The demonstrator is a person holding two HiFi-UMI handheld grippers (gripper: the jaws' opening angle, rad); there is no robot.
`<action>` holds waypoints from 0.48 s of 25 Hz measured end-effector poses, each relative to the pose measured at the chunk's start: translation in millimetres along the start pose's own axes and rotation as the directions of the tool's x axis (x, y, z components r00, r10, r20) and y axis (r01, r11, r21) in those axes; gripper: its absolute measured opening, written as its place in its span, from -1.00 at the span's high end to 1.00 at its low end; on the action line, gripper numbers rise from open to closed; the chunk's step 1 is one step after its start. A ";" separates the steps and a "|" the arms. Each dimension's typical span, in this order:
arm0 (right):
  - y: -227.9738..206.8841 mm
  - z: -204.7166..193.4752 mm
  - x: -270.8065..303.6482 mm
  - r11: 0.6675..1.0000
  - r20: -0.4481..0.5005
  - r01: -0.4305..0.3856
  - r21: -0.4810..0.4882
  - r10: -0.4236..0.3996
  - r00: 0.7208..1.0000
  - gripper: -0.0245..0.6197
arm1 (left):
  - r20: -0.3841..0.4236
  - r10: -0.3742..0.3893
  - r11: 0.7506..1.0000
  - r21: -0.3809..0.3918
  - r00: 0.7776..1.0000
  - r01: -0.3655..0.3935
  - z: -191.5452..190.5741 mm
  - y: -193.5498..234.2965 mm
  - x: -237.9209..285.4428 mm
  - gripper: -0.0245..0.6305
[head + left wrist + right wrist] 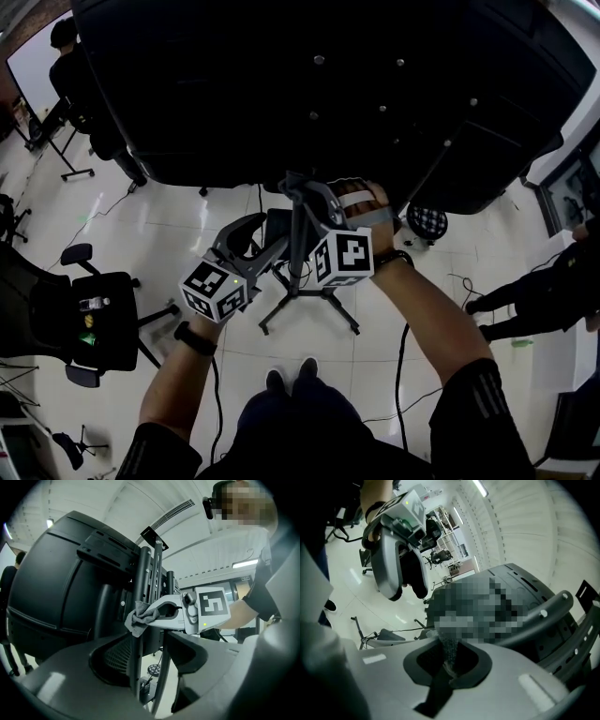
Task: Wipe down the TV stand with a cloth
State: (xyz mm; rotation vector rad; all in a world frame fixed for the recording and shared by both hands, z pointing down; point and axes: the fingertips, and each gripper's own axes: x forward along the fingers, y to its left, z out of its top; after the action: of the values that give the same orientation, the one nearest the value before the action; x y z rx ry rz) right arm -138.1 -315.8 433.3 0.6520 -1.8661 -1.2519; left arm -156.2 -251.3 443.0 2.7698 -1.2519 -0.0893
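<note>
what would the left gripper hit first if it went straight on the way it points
Probably the TV stand's upright rails, standing between the left gripper's open jaws, though depth is unclear.

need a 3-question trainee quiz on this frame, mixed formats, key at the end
1. Multiple choice: what holds the grey cloth? A) the right gripper B) a bare hand C) nothing, it lies on the floor.
2. True or false: the left gripper's jaws are shut on the cloth.
3. Fill in: the cloth sits against a black ___ of the TV stand, behind the TV.
Key: 1 A. 2 false: its jaws are apart and the cloth is not in them. 3 upright.
</note>
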 end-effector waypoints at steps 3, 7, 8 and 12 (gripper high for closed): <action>23.2 -7.2 6.6 0.999 -0.012 -0.031 0.019 0.031 0.999 0.85 | -0.041 0.000 1.000 0.005 0.999 0.000 -23.5 4.4 3.7 0.13; 50.5 -14.4 17.6 0.998 -0.016 -0.056 0.015 0.056 0.998 0.85 | -0.076 -0.004 1.000 0.001 0.997 0.005 -51.3 10.4 11.2 0.11; 57.7 -16.1 19.9 0.998 -0.016 -0.060 0.015 0.061 0.998 0.85 | -0.084 -0.006 1.000 -0.004 0.996 0.005 -59.6 11.5 13.2 0.11; 91.3 -23.6 30.5 0.995 -0.020 -0.092 0.035 0.092 0.996 0.85 | -0.113 -0.011 0.999 -0.032 0.994 0.008 -95.1 17.6 19.6 0.10</action>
State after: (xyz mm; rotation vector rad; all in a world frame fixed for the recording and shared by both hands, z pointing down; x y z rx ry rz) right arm -135.1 -316.4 532.4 0.5884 -1.8813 -1.1521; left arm -147.4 -271.1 539.2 2.7123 -1.1991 0.0466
